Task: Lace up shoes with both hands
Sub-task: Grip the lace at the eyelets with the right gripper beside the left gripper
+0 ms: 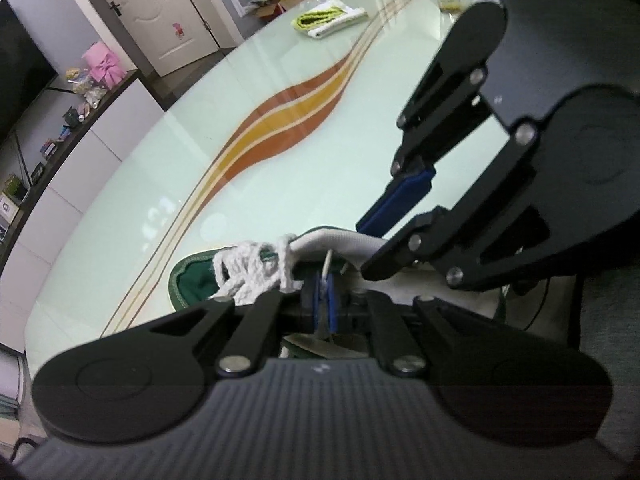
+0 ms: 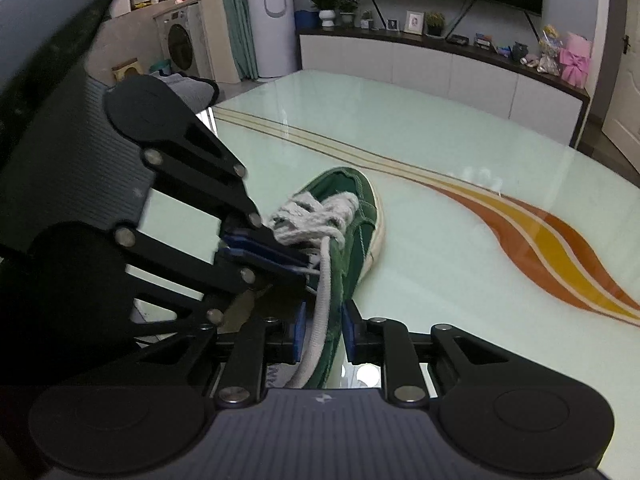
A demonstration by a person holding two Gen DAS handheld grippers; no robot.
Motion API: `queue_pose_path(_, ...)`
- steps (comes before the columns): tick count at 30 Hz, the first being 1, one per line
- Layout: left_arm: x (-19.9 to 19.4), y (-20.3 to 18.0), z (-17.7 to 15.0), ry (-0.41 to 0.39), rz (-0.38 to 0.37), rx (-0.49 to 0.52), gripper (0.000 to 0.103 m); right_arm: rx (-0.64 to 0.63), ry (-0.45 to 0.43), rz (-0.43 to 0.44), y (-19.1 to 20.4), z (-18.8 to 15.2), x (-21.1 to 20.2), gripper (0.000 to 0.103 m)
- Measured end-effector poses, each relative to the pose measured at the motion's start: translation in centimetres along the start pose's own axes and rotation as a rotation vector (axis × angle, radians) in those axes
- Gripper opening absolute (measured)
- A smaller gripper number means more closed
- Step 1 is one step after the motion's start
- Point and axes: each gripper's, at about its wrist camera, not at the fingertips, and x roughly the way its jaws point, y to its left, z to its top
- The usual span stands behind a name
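A green canvas shoe point(image 2: 360, 216) with a bunched white lace point(image 2: 316, 212) lies on the pale glass table point(image 2: 440, 140), toe pointing away. My left gripper point(image 1: 324, 304) is shut on the thin end of the lace point(image 1: 328, 264), just behind the lace bundle point(image 1: 256, 268) on the shoe point(image 1: 192, 284). In the right wrist view it point(image 2: 298, 266) comes in from the left, pads together on that tip. My right gripper point(image 2: 323, 332) stands open above the shoe's side, with a loose lace strand point(image 2: 322, 300) running between its blue pads. It point(image 1: 362, 248) shows at the right in the left wrist view.
A folded yellow-green and white cloth point(image 1: 328, 18) and a small glass jar point(image 1: 450, 0) sit at the table's far end. A white sideboard point(image 2: 440, 64) with ornaments runs along the wall beyond the table. A grey cushion point(image 2: 192, 88) lies past the table's left corner.
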Motion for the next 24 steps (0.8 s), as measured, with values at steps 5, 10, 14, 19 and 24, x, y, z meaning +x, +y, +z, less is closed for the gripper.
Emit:
queue_pose_path(5, 0.2, 0.3, -0.1, -0.009, 0.01, -0.021, 0.008, 0.008, 0.005, -0.002, -0.1, -0.1, 0.3, 0.023)
queue_pose_path(10, 0.0, 0.3, -0.1, -0.022, 0.013, -0.036, 0.008, 0.023, 0.008, -0.002, -0.3, -0.1, 0.5, 0.023)
queue_pose_path(14, -0.2, -0.1, 0.1, -0.039, 0.006, -0.028, 0.008, 0.02, 0.012, -0.006, -0.3, -0.1, 0.7, 0.024)
queue_pose_path(19, -0.4, -0.1, 0.3, -0.056, 0.0, -0.032, 0.008, 0.023, 0.014, -0.014, -0.4, -0.1, 0.8, 0.029)
queue_pose_path(24, -0.3, -0.8, -0.1, -0.03, 0.011, 0.021, 0.029, 0.052, 0.021, -0.002, -0.9, 0.0, 0.7, 0.032)
